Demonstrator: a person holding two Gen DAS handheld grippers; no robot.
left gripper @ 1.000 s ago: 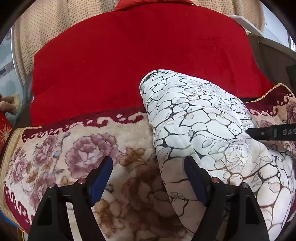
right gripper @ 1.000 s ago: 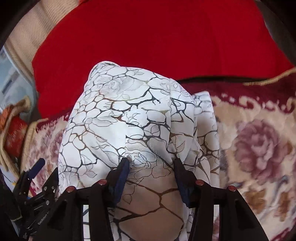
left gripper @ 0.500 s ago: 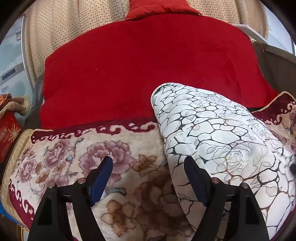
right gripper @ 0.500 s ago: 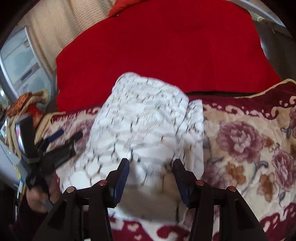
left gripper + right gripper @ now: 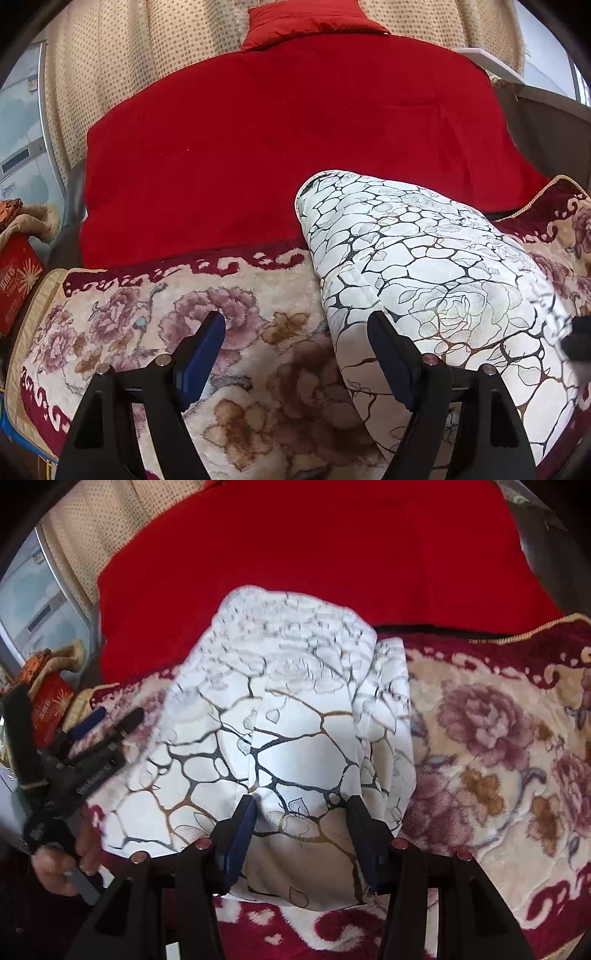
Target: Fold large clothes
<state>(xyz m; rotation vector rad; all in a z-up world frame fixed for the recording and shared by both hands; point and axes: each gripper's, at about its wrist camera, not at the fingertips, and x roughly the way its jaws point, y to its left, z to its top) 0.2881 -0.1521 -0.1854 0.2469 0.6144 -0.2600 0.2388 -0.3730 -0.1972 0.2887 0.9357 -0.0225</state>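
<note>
A folded white garment (image 5: 436, 273) with a dark crackle and rose print lies in a thick bundle on a floral blanket (image 5: 155, 325). It also shows in the right wrist view (image 5: 295, 716). My left gripper (image 5: 295, 343) is open and empty, hovering over the blanket at the garment's left edge. It also shows at the left of the right wrist view (image 5: 110, 720), held by a hand. My right gripper (image 5: 301, 812) is open, its jaws standing apart over the garment's near end, gripping nothing.
A red quilt (image 5: 280, 147) covers the far half of the bed. A dotted beige curtain (image 5: 122, 51) hangs behind. A red box (image 5: 16, 277) and a bundle sit at the left edge. The blanket's dark red border (image 5: 332, 934) runs along the near edge.
Both grippers have drawn back and up from the garment. The right gripper has pulled away toward the near edge, so more blanket shows. The garment lies still.
</note>
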